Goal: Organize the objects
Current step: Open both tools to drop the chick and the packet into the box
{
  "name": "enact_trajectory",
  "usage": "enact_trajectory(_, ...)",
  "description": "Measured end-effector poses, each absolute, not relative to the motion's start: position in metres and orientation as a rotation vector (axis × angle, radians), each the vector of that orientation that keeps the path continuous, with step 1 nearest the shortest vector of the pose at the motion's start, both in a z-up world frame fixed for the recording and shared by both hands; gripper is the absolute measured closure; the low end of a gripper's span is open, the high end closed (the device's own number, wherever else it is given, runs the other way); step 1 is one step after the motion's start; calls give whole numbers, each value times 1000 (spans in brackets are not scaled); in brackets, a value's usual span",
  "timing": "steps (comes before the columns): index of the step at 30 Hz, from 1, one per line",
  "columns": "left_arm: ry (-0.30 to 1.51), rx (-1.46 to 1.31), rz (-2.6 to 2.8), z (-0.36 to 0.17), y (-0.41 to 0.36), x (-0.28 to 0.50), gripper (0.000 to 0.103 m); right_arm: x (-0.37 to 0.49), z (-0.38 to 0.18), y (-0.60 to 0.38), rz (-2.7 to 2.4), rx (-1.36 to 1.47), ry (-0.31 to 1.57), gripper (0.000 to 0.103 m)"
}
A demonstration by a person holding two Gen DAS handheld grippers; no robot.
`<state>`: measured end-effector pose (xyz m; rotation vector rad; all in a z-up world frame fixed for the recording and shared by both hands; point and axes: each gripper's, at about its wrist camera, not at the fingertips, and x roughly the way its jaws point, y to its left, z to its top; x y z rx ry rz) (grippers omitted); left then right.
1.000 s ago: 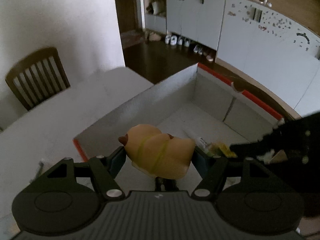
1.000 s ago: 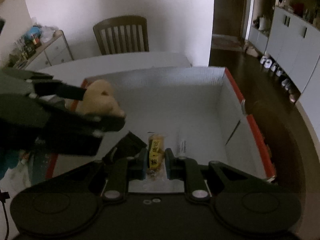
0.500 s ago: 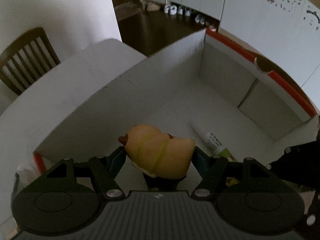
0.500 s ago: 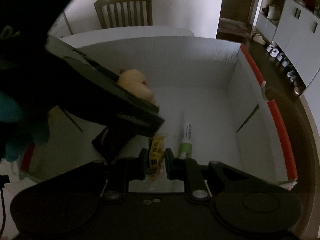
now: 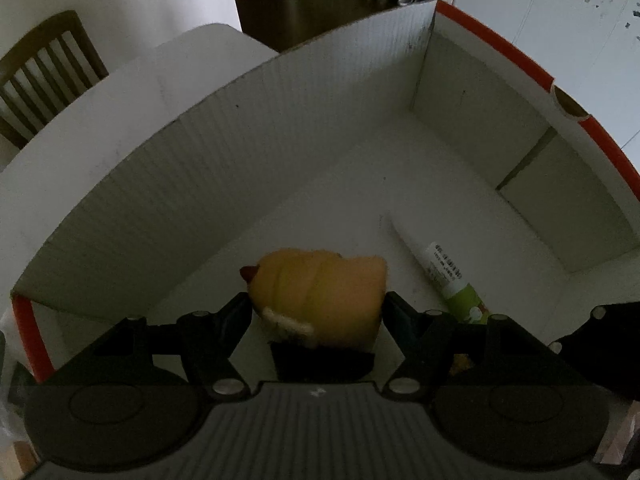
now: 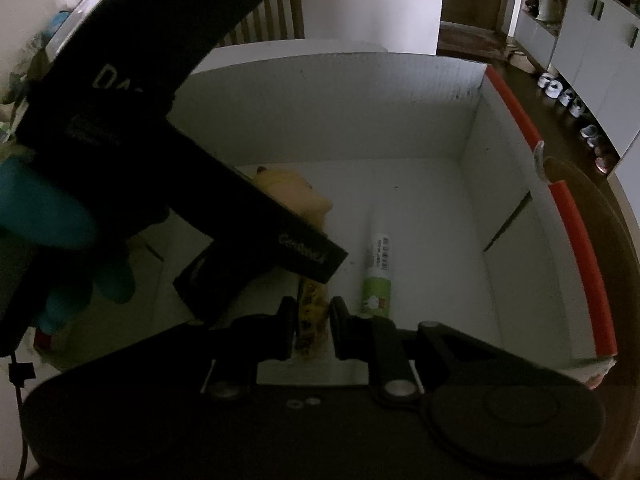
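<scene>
Evidently placement step: left tool pinched the plush toy low inside the box; right tool, jaws opening, bracketed the yellow packet beside the tube. Next, probably: release both, withdraw.

My black left gripper carries a yellow-orange plush toy with a dark red tip. My black right gripper has a yellow packet with dark print. The box is white and ribbed inside, its rim orange-red. On its floor lies a white tube with a green end. The glove is blue.
</scene>
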<state>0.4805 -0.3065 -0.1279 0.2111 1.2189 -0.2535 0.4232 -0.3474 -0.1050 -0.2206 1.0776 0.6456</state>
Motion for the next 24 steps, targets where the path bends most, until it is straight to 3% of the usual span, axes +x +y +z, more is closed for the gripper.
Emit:
enact_trajectory(11,1167,170,-239,-112,-298,471,28,414,-98,-356,668,-192,1060,71)
enact_trajectory(24,1016,97,-239,-60,-273,427,28,399,-65,-375,659,-153,991,69)
